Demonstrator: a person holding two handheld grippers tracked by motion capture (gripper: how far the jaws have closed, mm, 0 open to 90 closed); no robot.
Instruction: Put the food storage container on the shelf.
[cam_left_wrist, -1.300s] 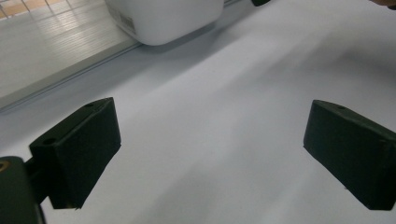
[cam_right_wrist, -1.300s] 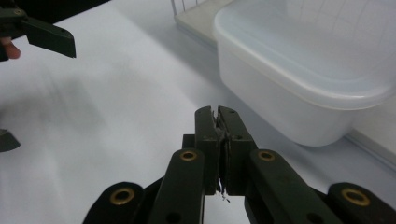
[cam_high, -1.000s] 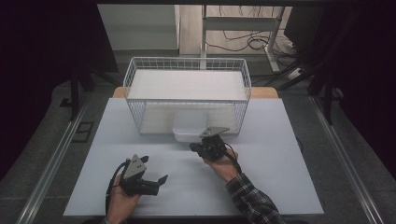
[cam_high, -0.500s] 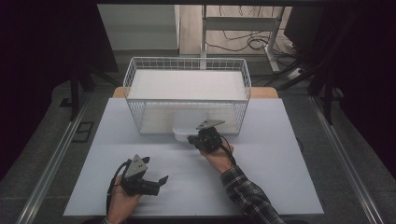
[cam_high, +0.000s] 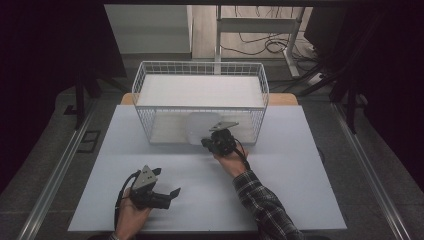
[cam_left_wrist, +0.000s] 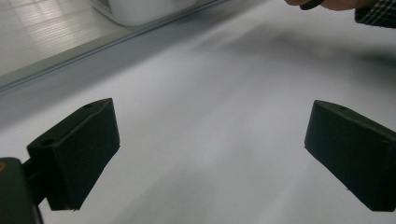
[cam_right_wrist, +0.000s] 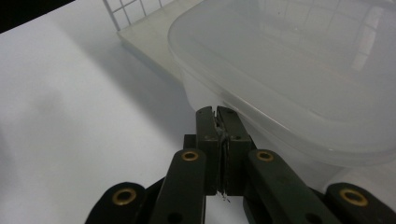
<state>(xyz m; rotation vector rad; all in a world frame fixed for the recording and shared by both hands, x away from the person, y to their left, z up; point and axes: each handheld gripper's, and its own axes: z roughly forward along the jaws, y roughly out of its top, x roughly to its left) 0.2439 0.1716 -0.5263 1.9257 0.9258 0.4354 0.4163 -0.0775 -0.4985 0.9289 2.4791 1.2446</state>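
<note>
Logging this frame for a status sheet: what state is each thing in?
Right gripper: jaws shut, at the container's rim.
Left gripper: jaws open, nothing between them.
Plastic container: lid on, under the rack.
Wire rack: upright on the table.

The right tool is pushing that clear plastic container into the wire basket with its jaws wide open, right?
Not quite: the right tool has its jaws shut tight, as the right gripper view shows. The rest holds: its tips meet the clear plastic container at the wire basket.

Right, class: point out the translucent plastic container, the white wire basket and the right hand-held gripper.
Translucent plastic container (cam_right_wrist: 289, 70), right gripper view, on its lid.
White wire basket (cam_high: 200, 65), high view, on its far rim.
Right hand-held gripper (cam_right_wrist: 217, 112), right gripper view, at the shut jaw tips.
</note>
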